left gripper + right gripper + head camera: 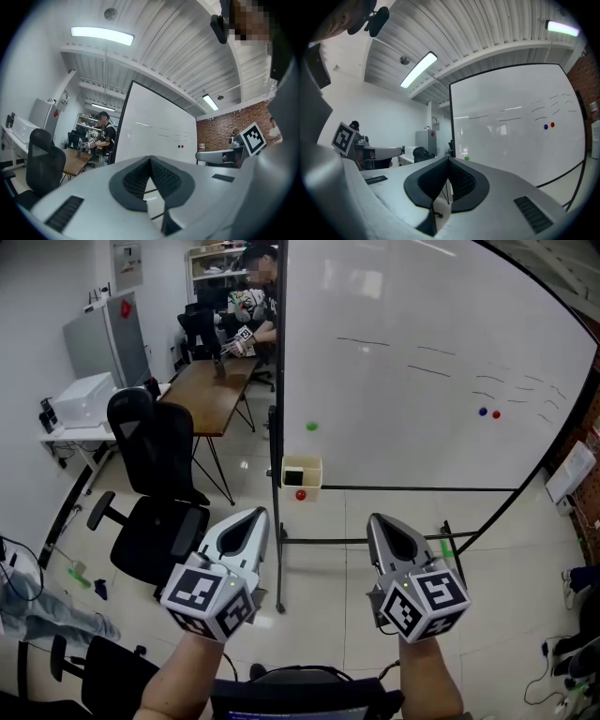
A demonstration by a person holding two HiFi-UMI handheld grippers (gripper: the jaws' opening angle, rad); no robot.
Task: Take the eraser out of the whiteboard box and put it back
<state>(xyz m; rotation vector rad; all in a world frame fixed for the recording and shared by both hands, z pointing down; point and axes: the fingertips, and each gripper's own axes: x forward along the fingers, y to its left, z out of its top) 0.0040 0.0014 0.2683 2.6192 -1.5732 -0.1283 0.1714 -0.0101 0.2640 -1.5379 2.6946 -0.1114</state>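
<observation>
Head view: L tongs (255, 517) & R tongs (380, 521) are held level, side by side, pointing at the whiteboard (422, 381) and well apart from it. The eraser (294, 476) shows as a dark block inside the small cream box (314, 465) at the board's lower-left edge. Red magnet (300, 494) sits just below the box, green magnet (311, 426) above.

L gripper view: L tongs (151, 160) have tips pressed together, nothing betw. them.

R gripper view: R tongs (449, 161) likewise closed & empty, board ahead.
</observation>
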